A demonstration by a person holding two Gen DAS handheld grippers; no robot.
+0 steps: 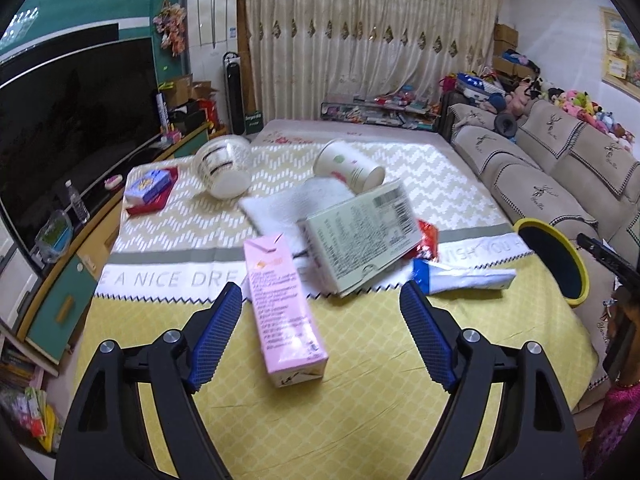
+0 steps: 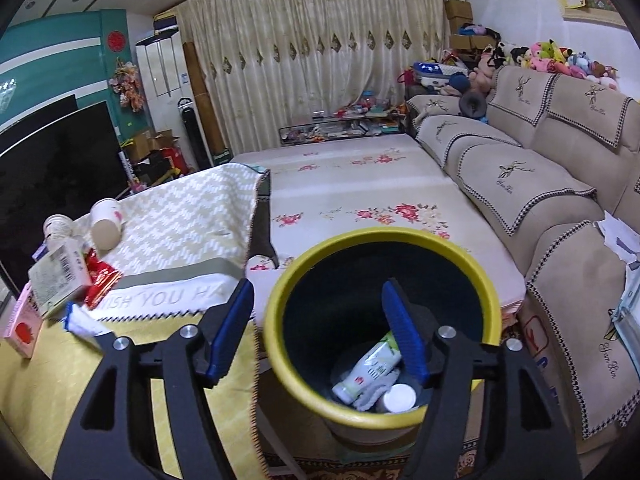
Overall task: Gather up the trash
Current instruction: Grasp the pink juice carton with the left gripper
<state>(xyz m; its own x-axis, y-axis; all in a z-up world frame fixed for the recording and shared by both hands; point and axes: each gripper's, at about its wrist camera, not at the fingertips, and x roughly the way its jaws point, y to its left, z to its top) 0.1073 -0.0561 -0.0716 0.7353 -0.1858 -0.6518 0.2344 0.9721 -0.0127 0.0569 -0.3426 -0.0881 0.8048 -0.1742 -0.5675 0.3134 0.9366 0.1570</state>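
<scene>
Both blue-padded grippers, left gripper (image 1: 322, 300) and right gripper (image 2: 318, 300), gaped empty; yellow-rimmed dark bin (image 2: 280, 344) part-filled; pink rectangular carton (image 1: 286, 312) remained near table's front edge.

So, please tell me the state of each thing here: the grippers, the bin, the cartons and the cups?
left gripper: open, around pink carton
right gripper: open, empty, over bin
pink carton: lying flat
yellow-rimmed bin: upright, partly filled
green box: tilted on pile
paper cup: tipped over
clear cup: on its side

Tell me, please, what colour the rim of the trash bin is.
Yellow, around a dark inside; the bin's rim shows best in the right wrist view.
</scene>
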